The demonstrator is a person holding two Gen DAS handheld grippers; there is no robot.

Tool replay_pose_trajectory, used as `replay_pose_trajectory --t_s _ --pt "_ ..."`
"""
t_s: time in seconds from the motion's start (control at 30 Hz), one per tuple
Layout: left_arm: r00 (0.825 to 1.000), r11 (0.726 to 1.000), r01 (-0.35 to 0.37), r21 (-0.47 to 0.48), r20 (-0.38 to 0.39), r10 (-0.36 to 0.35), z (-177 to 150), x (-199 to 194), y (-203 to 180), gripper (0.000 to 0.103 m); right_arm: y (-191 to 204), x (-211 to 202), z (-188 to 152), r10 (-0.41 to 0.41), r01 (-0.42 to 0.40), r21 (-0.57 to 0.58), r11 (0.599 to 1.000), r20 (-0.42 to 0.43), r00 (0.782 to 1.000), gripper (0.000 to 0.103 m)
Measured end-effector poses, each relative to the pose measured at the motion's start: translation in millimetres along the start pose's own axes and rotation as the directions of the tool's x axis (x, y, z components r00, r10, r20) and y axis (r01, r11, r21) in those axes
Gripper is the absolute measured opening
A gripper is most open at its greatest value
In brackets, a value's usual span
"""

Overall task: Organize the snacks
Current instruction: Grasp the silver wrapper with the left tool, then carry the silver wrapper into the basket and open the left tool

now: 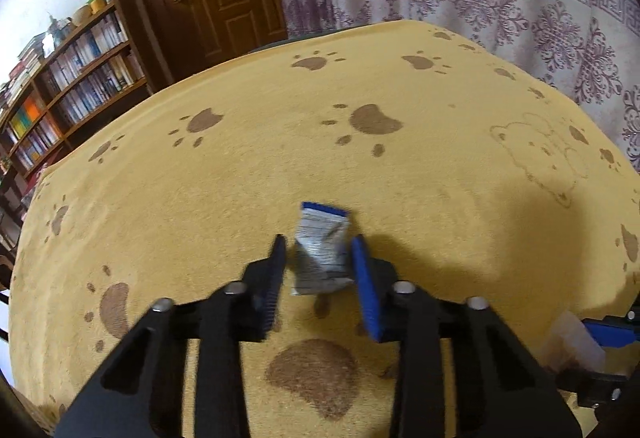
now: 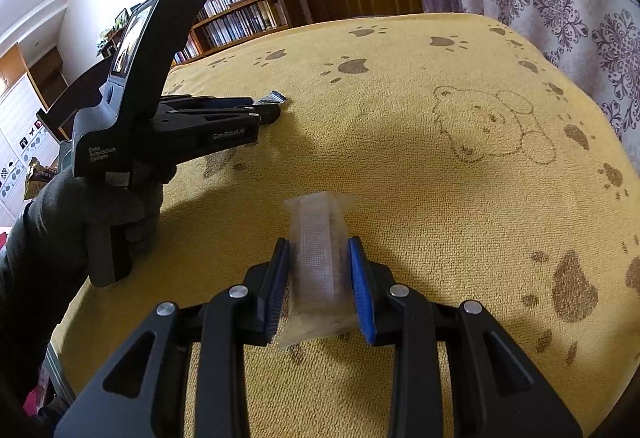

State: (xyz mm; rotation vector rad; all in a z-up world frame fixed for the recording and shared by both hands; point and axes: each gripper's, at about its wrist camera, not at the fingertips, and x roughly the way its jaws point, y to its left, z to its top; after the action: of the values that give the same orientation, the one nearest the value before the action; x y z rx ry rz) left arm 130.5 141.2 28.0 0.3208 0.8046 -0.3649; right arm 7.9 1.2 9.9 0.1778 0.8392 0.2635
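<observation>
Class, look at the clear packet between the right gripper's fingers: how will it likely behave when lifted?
The clear packet looks like thin film, so probably light and somewhat floppy at its free ends. Its smooth plastic may slip, though the right gripper has ribbed fingers that should help.

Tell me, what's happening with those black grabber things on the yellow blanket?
A person is sorting snacks with a gripper in each hand. The left gripper has a blue-and-white packet between its fingers; there is a small gap on one side, so the grip looks loose. The right gripper is shut on a clear packet. Both are low over the blanket, and a gloved hand holds the left tool.
</observation>
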Motion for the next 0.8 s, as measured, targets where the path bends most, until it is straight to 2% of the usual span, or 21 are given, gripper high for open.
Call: replay_pose_trajectory --t_s 0.2,0.33,0.53,0.8 --pt "1.0 0.999 0.017 -0.045 0.011 -0.017 -7 -8 6 0.026 -1 -1 1 0.007 -0.007 0.004 1.0 0.001 1.0 0.031" --pt "1.0 0.998 0.001 -0.069 0.021 0.0 -12 -15 10 0.026 -2 -1 1 0.01 -0.01 0.008 1.0 0.001 1.0 0.031" --pt "0.998 0.996 -0.032 -0.082 0.053 0.037 -18 -36 11 0.026 -3 0 1 0.014 -0.014 0.013 1.0 0.002 1.0 0.031" --pt "0.987 0.988 -0.108 -0.109 0.104 0.12 -29 -74 15 0.026 -5 -1 1 0.012 -0.012 0.015 1.0 0.004 1.0 0.031"
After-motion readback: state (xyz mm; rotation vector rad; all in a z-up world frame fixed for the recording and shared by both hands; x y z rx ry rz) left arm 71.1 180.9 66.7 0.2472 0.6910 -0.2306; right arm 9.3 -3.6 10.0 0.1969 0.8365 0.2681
